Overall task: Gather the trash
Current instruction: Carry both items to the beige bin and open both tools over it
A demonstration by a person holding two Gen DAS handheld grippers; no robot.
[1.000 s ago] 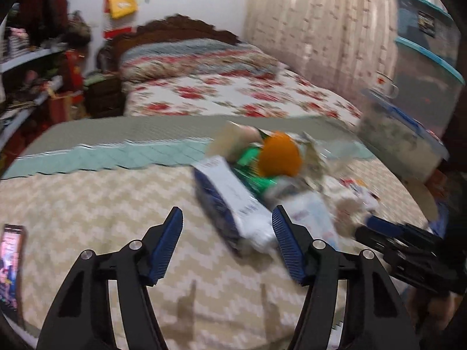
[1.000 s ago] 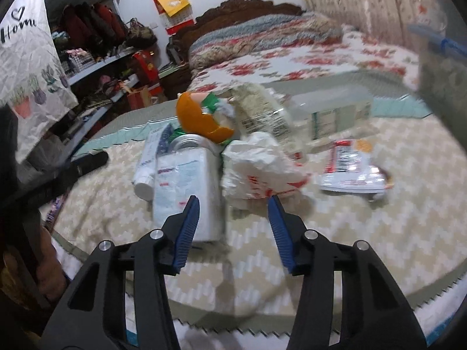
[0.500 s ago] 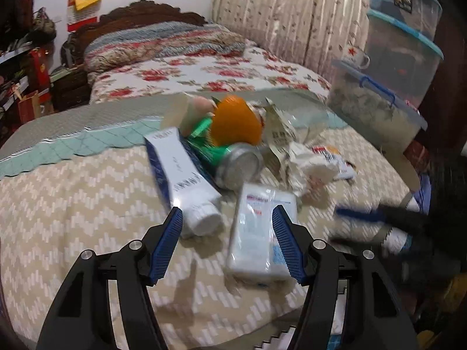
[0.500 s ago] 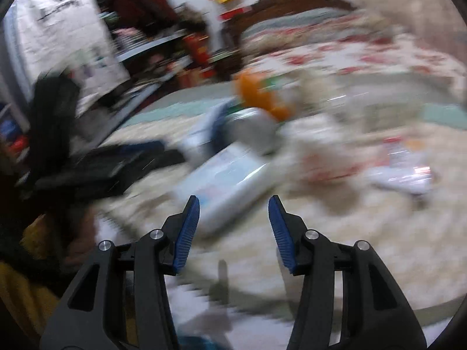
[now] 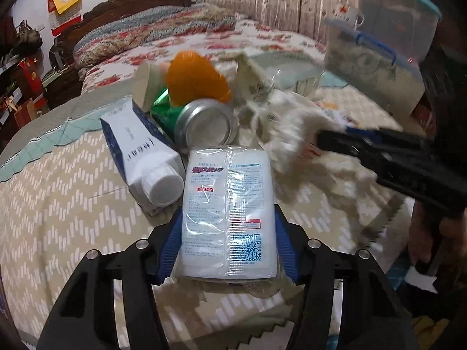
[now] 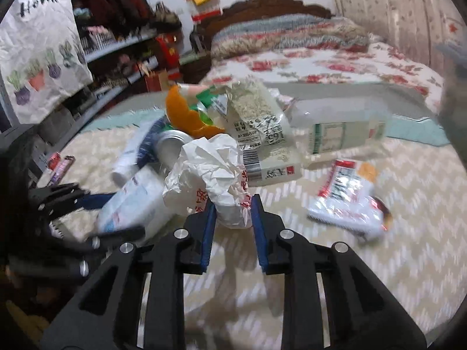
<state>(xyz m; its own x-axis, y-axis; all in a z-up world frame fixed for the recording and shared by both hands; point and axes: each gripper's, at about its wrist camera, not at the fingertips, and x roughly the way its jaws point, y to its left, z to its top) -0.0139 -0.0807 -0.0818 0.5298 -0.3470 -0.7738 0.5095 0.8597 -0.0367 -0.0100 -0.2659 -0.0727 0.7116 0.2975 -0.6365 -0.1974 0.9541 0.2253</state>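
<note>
Plastic-wrapped pack (image 5: 229, 213): on the bed (image 5: 58, 204) at the near edge of the trash pile; light, slick film, best taken across its flanks.
Left hand-held gripper (image 5: 227, 248): jaws just closing, pads now flanking the pack.
Crumpled paper (image 6: 213, 175): soft, weightless, crushable.
Right hand-held gripper (image 6: 233, 230): just closed, its lower fold pinched.

Left tool (image 5: 227, 242) half-spread, right tool (image 6: 233, 218) nearly closed, both just narrowing.
</note>
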